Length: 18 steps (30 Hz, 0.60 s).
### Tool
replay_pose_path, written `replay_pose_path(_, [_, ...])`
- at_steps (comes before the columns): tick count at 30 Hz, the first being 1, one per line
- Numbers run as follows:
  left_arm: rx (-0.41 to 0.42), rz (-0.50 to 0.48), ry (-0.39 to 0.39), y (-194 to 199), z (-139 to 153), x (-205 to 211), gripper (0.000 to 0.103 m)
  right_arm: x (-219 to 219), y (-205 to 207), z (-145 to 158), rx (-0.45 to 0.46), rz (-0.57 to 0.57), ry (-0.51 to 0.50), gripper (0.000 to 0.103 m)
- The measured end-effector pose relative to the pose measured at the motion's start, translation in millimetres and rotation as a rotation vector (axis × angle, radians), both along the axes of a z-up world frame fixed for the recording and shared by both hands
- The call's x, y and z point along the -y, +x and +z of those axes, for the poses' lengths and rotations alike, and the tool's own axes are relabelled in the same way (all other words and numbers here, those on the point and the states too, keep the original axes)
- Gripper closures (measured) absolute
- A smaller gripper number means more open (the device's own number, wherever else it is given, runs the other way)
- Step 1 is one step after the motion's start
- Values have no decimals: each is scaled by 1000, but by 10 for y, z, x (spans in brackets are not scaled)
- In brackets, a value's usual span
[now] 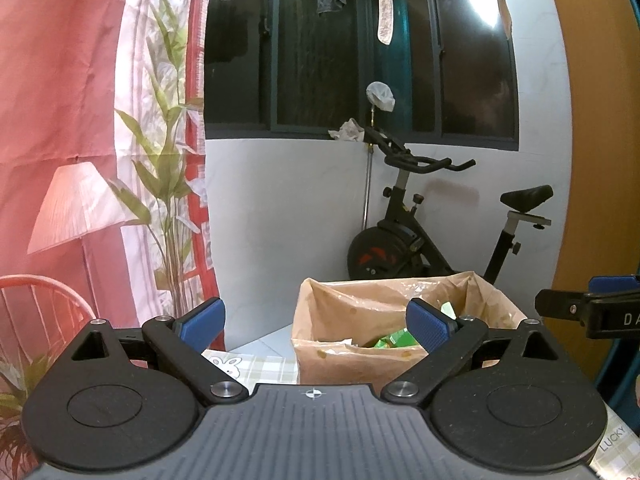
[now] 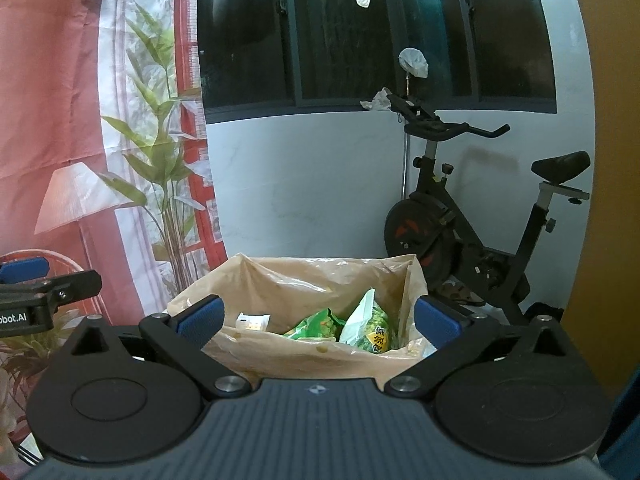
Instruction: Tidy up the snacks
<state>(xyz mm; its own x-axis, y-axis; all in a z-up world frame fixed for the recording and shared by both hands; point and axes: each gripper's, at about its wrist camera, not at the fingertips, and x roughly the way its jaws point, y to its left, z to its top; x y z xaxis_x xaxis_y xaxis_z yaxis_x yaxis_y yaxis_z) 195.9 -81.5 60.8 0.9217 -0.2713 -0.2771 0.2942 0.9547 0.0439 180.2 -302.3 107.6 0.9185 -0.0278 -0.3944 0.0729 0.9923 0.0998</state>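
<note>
Pink printed curtain (image 2: pixel 60 100) hangs at far left. The left gripper (image 1: pixel 316 322) is spread wide and empty, above a checked tablecloth (image 1: pixel 264 368) whose right edge reads "LUCKY". Ahead, a brown-lined box (image 2: pixel 304 280) stands open at the top; inside it lie green snack packets (image 2: pixel 320 324), one bearing yellow characters too small to read. The right gripper (image 2: pixel 318 316), also released, hovers at the box's near rim. An exercise bike (image 2: pixel 472 216) stands behind, right.

exercise bike (image 2: pixel 480 216): black, against the white wall
window (image 1: pixel 360 48): dark, clothes hanging above
backdrop (image 1: pixel 80 120): pink, printed lamp and plant
bench cloth (image 1: pixel 256 368): checked
</note>
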Motion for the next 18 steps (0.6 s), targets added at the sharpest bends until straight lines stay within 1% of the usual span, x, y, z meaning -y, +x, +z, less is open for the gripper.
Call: replay_pose_path(18, [-8, -4, -16, 4, 1, -19, 5, -7, -15, 1, -1, 0, 1, 0])
